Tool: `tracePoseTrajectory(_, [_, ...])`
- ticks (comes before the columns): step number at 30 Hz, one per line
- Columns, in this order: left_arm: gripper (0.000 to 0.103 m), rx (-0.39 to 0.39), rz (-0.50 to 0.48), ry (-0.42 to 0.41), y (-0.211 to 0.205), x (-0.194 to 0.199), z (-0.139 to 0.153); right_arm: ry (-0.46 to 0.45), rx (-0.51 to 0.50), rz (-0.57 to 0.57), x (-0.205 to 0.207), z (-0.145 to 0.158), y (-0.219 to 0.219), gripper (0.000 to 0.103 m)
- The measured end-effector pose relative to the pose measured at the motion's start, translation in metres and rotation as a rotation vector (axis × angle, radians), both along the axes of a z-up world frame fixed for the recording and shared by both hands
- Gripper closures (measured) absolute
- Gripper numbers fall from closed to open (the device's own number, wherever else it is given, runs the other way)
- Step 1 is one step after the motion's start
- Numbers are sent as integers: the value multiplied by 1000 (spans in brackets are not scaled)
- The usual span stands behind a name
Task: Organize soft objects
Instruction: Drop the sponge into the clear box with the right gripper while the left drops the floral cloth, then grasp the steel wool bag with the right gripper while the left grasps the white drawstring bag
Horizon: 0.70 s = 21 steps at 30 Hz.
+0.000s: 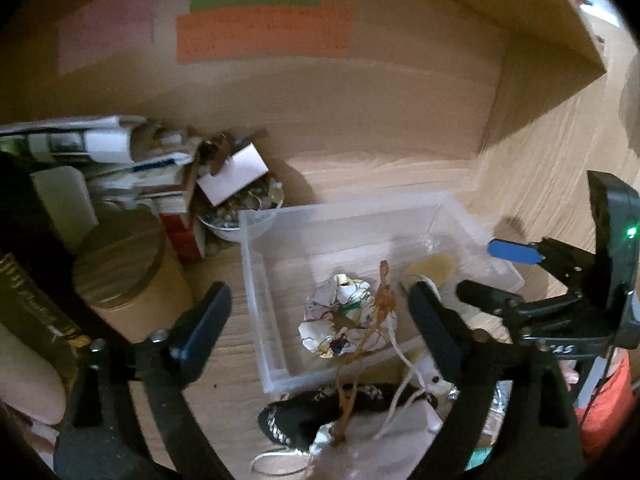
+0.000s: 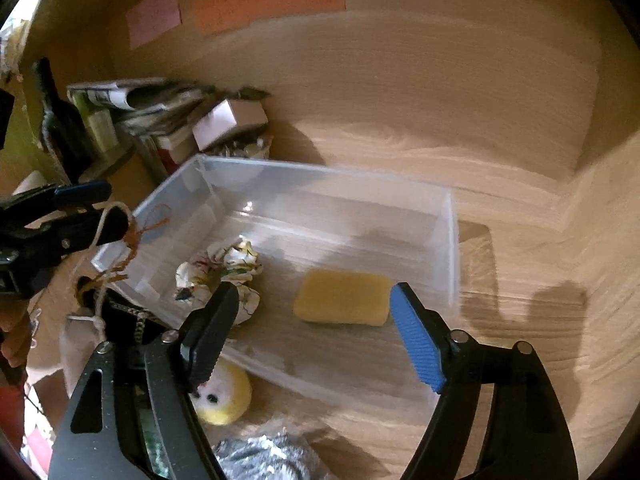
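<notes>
A clear plastic bin sits on the wooden desk. Inside lie a floral fabric scrunchie and a yellow sponge. My left gripper is open above the bin's near edge; pouch drawstrings hang in front of it. Below it lie a black patterned soft item and a white drawstring pouch. My right gripper is open and empty over the bin, just in front of the sponge. A yellow plush toy and a silvery scrubber lie outside the bin.
At the left stand a round wooden-lidded canister, stacked books and papers, and a bowl of small bits. Coloured sticky notes are on the back panel. A wooden side wall rises at the right.
</notes>
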<state>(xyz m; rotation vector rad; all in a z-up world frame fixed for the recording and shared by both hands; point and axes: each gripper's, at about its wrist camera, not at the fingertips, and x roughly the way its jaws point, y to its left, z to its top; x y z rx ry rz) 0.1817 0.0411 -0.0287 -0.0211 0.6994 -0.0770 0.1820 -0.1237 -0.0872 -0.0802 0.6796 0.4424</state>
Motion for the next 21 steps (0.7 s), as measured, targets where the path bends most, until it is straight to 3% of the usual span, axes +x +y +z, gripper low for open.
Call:
tracePoseTrajectory(2, [6, 6, 5, -23, 1, -12, 3, -27, 15, -3, -11, 7, -4, 20])
tracePoseTrajectory(10, [5, -6, 40, -13, 7, -55, -12, -96, 26, -14, -55, 15, -17, 19])
tracePoseTrajectory(15, [5, -44, 47, 24, 0, -71, -31, -75, 30, -5, -73, -4, -18, 19])
tracePoseTrajectory(21, [5, -35, 37, 30, -19, -80, -51, -2, 7, 20, -86, -35, -13, 19])
